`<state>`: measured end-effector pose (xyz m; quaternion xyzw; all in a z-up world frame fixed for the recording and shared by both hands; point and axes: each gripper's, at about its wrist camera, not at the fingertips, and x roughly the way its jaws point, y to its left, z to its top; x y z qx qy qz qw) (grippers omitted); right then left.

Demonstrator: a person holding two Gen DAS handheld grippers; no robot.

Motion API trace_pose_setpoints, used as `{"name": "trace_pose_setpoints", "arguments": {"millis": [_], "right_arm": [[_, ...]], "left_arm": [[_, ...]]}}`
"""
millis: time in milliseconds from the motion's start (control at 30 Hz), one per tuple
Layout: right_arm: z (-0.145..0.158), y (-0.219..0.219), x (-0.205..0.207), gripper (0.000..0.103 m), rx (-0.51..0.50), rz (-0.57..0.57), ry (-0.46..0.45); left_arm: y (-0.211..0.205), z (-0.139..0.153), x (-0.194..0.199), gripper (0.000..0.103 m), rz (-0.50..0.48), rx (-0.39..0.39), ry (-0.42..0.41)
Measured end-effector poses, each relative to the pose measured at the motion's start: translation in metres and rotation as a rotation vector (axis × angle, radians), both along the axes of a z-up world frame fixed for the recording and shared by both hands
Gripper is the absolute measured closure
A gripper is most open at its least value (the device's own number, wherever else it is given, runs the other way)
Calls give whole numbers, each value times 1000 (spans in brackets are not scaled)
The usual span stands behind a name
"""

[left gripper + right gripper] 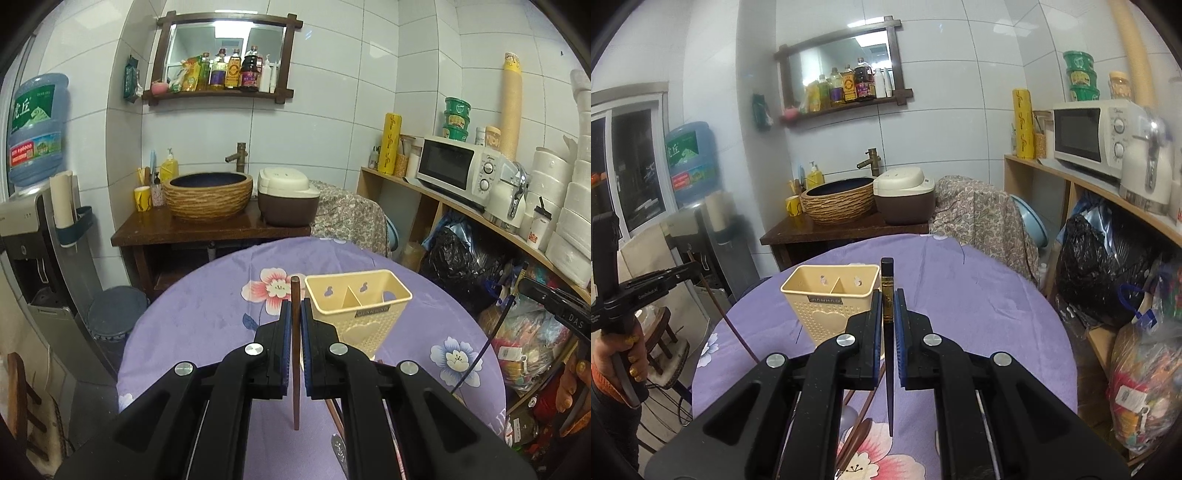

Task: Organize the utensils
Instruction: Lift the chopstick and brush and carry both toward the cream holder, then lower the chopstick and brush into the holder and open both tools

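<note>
My left gripper (295, 308) is shut on a brown wooden chopstick (295, 373), held upright above the purple table. A cream two-compartment utensil holder (360, 308) stands just right of and beyond it. My right gripper (887, 299) is shut on a black chopstick with a gold band (887, 291), also upright, with the utensil holder (827, 299) to its left. More utensils (855, 435) lie on the cloth below the right gripper, among them a spoon (338, 448). The left gripper (646, 286) with its chopstick shows at the left edge of the right wrist view.
The round table wears a purple flowered cloth (207, 306). Behind it stand a wooden counter with a woven basin (208, 195) and a rice cooker (286, 195). A shelf with a microwave (456, 168) and bags (461, 258) lines the right side. A water dispenser (33, 221) stands left.
</note>
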<state>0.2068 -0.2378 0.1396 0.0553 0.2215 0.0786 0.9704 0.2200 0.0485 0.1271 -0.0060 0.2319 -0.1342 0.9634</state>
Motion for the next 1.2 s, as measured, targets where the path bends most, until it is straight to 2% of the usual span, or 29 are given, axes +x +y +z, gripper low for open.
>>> {"name": "trace_pose_setpoints", "arguments": {"millis": [200,433,567,700,1000,1200], "right_arm": [[34,1,31,96,-9,10,-11],[113,13,61,96,26,38,-113],[137,24,77,96,31,31,-146],[126,34,92,96,34,24,-145],[34,44,120,96,23,5,-24],[0,36,129,96,31,-12,34]], "left_arm": [[1,41,15,96,4,-16,-37],[-14,124,34,96,-3,-49,-143],[-28,141,51,96,15,-82,-161],[-44,126,67,96,29,-83,-156],[-63,40,97,96,40,-32,-14],[-57,2,106,97,50,-21,62]]}}
